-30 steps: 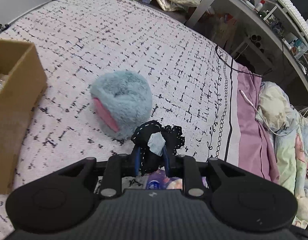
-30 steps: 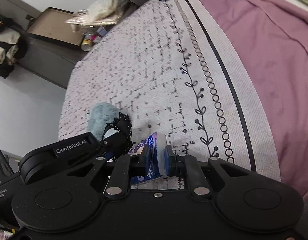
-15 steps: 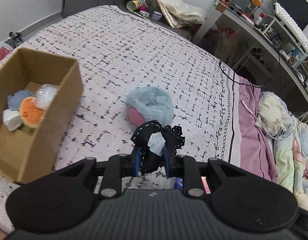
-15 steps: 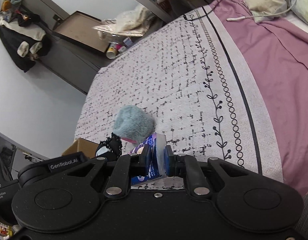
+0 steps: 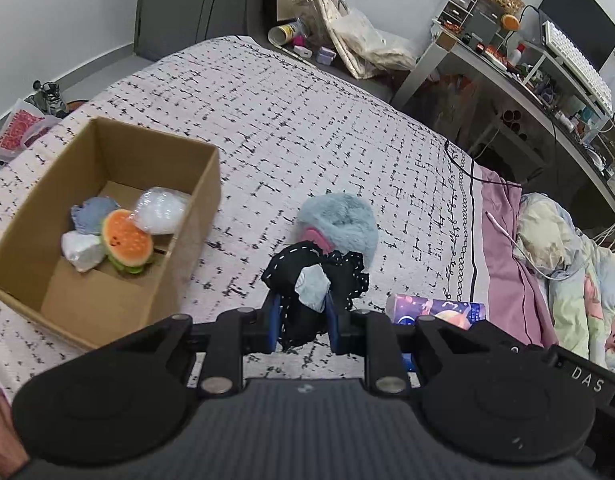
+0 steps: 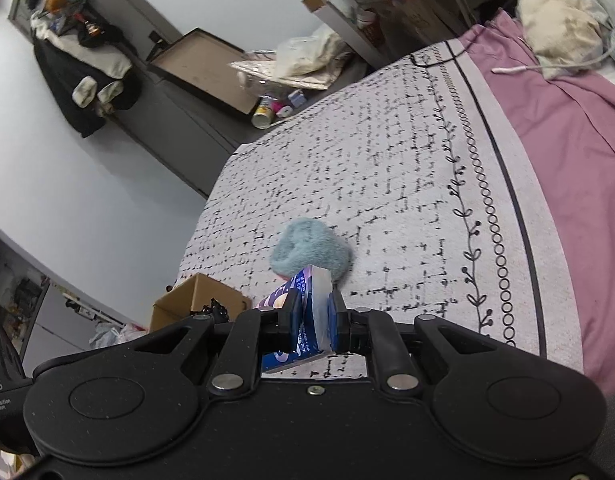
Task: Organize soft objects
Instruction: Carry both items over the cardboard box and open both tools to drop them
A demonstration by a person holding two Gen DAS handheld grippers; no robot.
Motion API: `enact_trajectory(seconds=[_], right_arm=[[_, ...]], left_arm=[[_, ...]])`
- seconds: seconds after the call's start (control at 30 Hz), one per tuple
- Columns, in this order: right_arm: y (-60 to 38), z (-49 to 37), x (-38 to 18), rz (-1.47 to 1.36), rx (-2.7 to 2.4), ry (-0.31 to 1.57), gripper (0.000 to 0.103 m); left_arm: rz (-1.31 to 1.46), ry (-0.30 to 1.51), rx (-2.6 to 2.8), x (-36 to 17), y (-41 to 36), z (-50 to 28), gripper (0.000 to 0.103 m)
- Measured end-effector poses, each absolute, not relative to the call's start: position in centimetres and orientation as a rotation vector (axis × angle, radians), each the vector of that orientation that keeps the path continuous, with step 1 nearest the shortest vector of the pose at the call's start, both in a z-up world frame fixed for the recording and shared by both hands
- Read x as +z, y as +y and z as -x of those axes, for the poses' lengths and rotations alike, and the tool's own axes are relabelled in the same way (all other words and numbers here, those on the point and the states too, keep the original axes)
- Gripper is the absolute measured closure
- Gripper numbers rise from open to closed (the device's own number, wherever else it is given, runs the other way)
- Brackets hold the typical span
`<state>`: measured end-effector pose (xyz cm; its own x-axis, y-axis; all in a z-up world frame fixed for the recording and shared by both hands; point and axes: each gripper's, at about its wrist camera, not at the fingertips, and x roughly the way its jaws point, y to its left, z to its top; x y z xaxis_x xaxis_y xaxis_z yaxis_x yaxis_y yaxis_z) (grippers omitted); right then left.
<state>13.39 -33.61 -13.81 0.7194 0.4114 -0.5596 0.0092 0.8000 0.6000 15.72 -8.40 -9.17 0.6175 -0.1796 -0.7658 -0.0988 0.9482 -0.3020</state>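
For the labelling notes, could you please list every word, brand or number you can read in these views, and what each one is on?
"DAS" in white, on the black body of the right gripper, seen at the right edge of the left wrist view.
"Data Acquisition System", small, and cut-off letters "AS" above it, on the black unit at the left edge of the right wrist view.
Print on the blue tissue pack held in the right gripper: too small to read.

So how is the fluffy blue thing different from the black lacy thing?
The fluffy blue thing lies on the bed; the black lacy thing is pinched in the left gripper. The blue one is furry with a pink patch; the black one is thin cloth with white stitching. Both look soft and are outside the box.
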Motion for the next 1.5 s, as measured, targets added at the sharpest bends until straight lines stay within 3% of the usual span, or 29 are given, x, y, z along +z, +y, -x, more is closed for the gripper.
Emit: enact_trajectory(seconds=[0.83, 1.5], right_arm=[[-28.6, -13.4, -10.9, -0.561, 0.252, 0.706, 0.089], [-22.6, -15.3, -9.6, -0.52, 0.28, 0.7, 0.089]], left_arm=[[0.369, 0.844, 0.01, -7.5, -0.2, -14.4, 0.081], [0.459, 0.846, 0.086, -9.3, 7.4, -15.1, 0.081]])
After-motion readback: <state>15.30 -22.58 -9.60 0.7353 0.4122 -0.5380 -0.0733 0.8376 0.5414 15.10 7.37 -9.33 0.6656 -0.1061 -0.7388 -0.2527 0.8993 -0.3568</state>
